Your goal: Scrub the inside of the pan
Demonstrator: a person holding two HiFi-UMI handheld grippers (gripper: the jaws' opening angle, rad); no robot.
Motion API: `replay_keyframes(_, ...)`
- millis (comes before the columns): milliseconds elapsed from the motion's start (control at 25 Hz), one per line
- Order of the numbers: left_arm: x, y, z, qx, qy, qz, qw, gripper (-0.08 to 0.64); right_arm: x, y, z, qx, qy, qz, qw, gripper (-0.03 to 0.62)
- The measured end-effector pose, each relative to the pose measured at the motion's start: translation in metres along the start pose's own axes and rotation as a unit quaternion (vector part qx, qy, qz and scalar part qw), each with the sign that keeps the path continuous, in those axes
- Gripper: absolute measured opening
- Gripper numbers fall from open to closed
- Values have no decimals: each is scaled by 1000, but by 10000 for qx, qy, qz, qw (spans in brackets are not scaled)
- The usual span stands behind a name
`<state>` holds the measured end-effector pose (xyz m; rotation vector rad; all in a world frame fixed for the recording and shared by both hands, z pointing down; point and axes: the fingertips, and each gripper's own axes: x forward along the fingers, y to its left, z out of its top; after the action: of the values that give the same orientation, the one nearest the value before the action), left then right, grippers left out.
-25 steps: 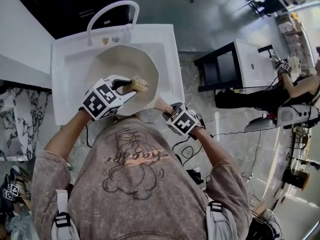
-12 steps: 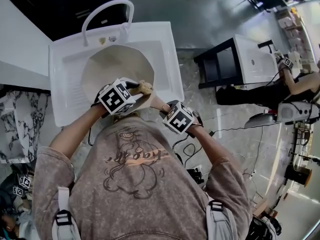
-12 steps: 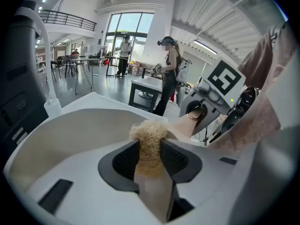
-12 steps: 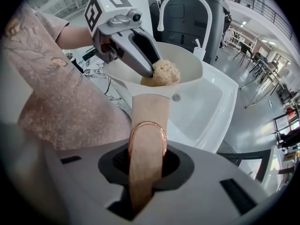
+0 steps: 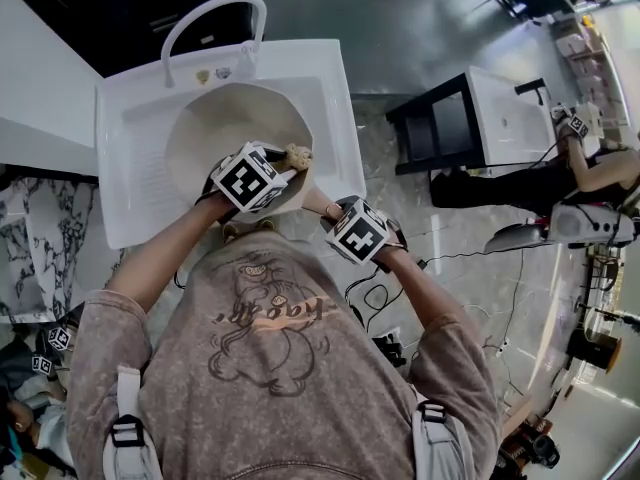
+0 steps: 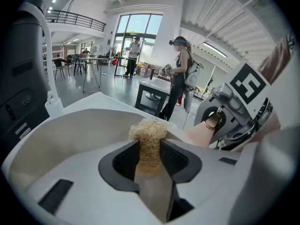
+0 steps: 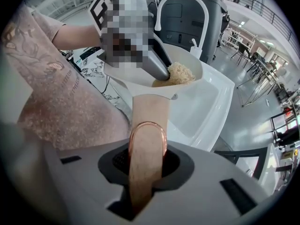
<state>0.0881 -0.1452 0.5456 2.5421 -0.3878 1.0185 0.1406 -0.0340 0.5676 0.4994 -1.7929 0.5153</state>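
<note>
A cream pan [image 5: 225, 128] stands tilted in the white sink [image 5: 130, 218]. Its wooden handle [image 5: 318, 206] with a copper ring [image 7: 147, 125] runs into my right gripper [image 5: 328, 213], which is shut on it; the handle [image 7: 149, 111] fills the jaws of that gripper [image 7: 146, 165]. My left gripper [image 5: 285, 163] is shut on a tan fibre scrubber [image 5: 296, 156] at the pan's near right wall. In the left gripper view the scrubber [image 6: 148, 134] sticks out between the fingers [image 6: 123, 159] over the pan's inside [image 6: 70, 135]. In the right gripper view the scrubber [image 7: 179, 73] presses against the pan [image 7: 193, 62].
A white arched faucet [image 5: 205, 16] rises behind the sink. Right of it stands a black-framed white table [image 5: 470, 128], with another person [image 5: 590, 173] beyond. Cables [image 5: 375, 298] lie on the floor. A marble-patterned surface [image 5: 30, 238] lies left of the sink.
My left gripper has carried the scrubber to the right and a little away, from the pan's near middle to its right wall. The right gripper keeps hold of the handle, barely moved.
</note>
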Motion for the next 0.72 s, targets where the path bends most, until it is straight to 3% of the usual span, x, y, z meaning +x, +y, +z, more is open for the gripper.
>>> replay_keyframes(440, 7, 52, 23, -480, -308, 885, 9944, 144, -4, 2, 5, -19, -23, -105, 9999, 92)
replay_keyframes(720, 1, 101, 28, -572, -454, 1756, 9818, 144, -7, 4, 5, -29, -22, -140, 9999, 94)
